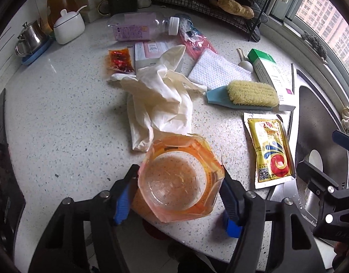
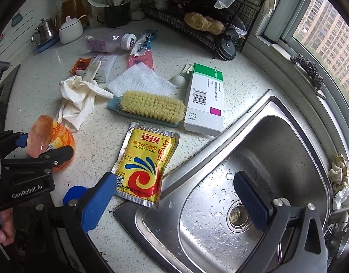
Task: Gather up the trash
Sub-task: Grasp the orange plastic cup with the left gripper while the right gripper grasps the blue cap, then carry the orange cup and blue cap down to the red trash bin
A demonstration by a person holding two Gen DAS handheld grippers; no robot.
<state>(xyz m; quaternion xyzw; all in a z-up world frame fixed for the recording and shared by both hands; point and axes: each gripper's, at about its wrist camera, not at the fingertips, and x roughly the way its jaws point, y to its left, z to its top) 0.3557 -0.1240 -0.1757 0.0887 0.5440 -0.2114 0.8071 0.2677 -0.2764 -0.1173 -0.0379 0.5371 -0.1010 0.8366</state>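
Two blue-padded fingers of the left gripper (image 1: 178, 182) bracket an orange-tinted, clear plastic cup (image 1: 180, 177) standing open-mouthed at the near edge of the speckled surface (image 1: 60, 113); the pads look pressed to its crumpled rim on both sides, so I take it as gripped, though thinly. Just behind the cup lies a cream rubber glove (image 1: 160, 95), and beyond that a white wipe (image 1: 216, 70), a scrubbing brush (image 1: 249, 94), a chilli sauce sachet (image 1: 120, 60) and a fallen bottle (image 1: 142, 28). To the right, a yellow yeast packet (image 2: 143, 163) lies flat by the lip of the steel sink (image 2: 276, 136), with a green-and-white medicine box (image 2: 205, 100) behind it. The right gripper (image 2: 174, 195) hangs over the sink corner, fingers spread wide and holding nothing. The risks, as I judge them: the cup's soft wall may buckle and pop out of the pads if squeezed harder, or tip off the edge; any residue inside could spill. The flat packet gives the right fingers little to bite on and may slide into the wet sink.
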